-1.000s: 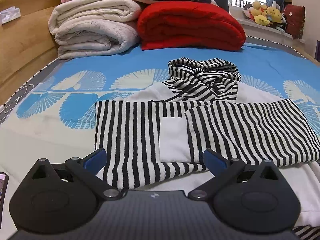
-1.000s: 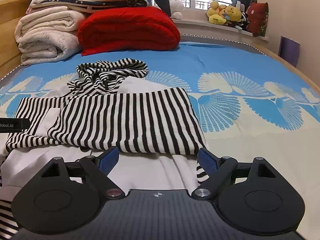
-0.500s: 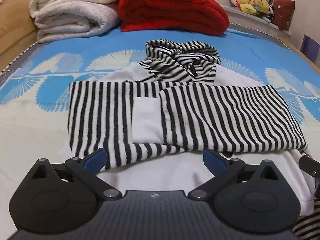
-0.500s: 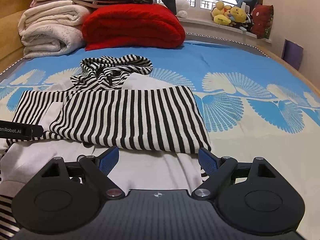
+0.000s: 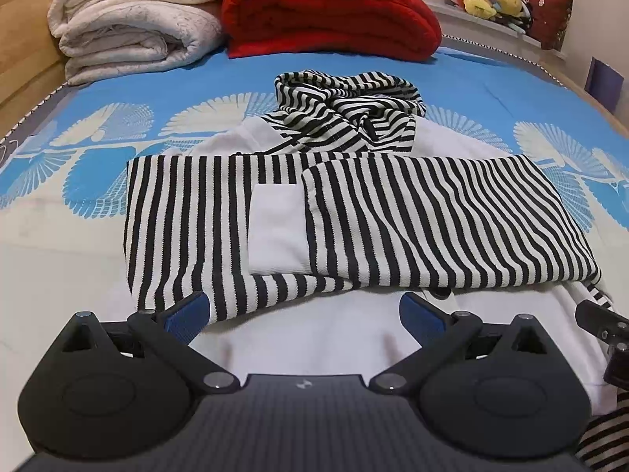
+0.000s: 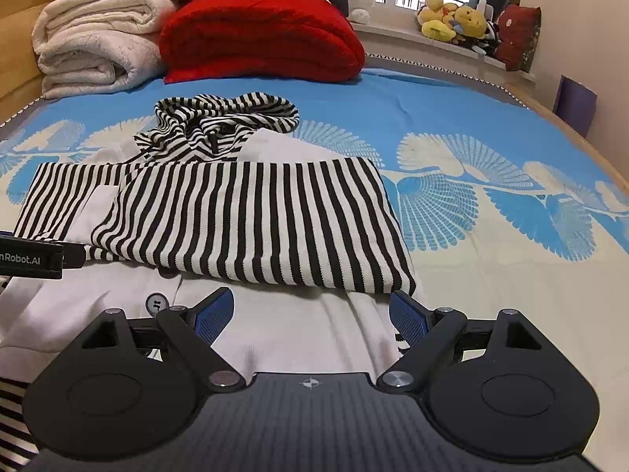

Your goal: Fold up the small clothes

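Two tools hover wide open over the hooded top on the bed.
The left tool (image 5: 304, 308) and right tool (image 6: 310, 312) both grip nothing, jaws spread above the white body of the hooded top (image 5: 412, 220). Its striped sleeves (image 6: 251, 220) lie crossed just ahead of them, the hood (image 5: 350, 112) bunched beyond; blankets (image 6: 255, 35) stack farther on.

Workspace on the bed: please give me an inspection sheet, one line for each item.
Surface: blue bedspread with pale fan pattern.
Job's things: white hooded garment with black-and-white striped sleeves, sleeves folded across the body, striped hood bunched above.
Clutter: folded red blanket; rolled cream blankets.
Grippers: left gripper and right gripper open, holding nothing.
Cables: nothing seen.
Surroundings: yellow plush toys on the windowsill.
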### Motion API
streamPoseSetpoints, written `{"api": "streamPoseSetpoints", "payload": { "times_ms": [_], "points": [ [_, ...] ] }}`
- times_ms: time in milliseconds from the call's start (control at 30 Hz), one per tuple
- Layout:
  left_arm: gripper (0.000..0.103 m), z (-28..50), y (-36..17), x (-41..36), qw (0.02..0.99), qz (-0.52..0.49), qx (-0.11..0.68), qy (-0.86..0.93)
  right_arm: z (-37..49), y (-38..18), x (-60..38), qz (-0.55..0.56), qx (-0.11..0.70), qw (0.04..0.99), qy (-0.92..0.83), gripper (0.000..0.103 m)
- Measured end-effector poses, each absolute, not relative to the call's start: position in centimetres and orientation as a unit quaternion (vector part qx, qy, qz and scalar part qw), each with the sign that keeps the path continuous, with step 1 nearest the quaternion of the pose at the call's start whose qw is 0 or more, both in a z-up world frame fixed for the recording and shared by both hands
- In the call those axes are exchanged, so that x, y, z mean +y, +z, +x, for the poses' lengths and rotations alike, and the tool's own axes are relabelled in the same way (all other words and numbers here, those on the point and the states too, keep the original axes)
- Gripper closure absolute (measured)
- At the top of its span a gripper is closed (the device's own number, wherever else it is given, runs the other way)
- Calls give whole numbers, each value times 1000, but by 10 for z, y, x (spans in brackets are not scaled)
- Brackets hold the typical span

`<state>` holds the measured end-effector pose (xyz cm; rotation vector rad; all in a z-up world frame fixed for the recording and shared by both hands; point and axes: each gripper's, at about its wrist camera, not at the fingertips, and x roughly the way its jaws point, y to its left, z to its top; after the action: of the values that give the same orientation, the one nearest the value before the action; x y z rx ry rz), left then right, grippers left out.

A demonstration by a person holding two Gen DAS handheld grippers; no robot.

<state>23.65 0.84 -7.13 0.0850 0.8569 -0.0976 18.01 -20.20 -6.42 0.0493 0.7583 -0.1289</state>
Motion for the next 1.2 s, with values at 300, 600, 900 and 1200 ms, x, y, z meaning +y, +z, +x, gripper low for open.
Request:
{"api": "streamPoseSetpoints", "payload": {
  "times_ms": [300,600,900,1200],
  "points": [
    [0,238,-71,9,908,41,415,-44,184,-66,-201,31,382,922,-59,16],
    [0,239,-68,14,910,35,412,-39,185,-68,-201,30,387,920,-60,16],
    [0,251,-55,28,919,25,393,-18,192,-69,-202,34,391,917,-63,16],
    [0,273,-52,39,920,28,390,-1,203,-67,-199,42,397,915,-58,16]
  ]
}}
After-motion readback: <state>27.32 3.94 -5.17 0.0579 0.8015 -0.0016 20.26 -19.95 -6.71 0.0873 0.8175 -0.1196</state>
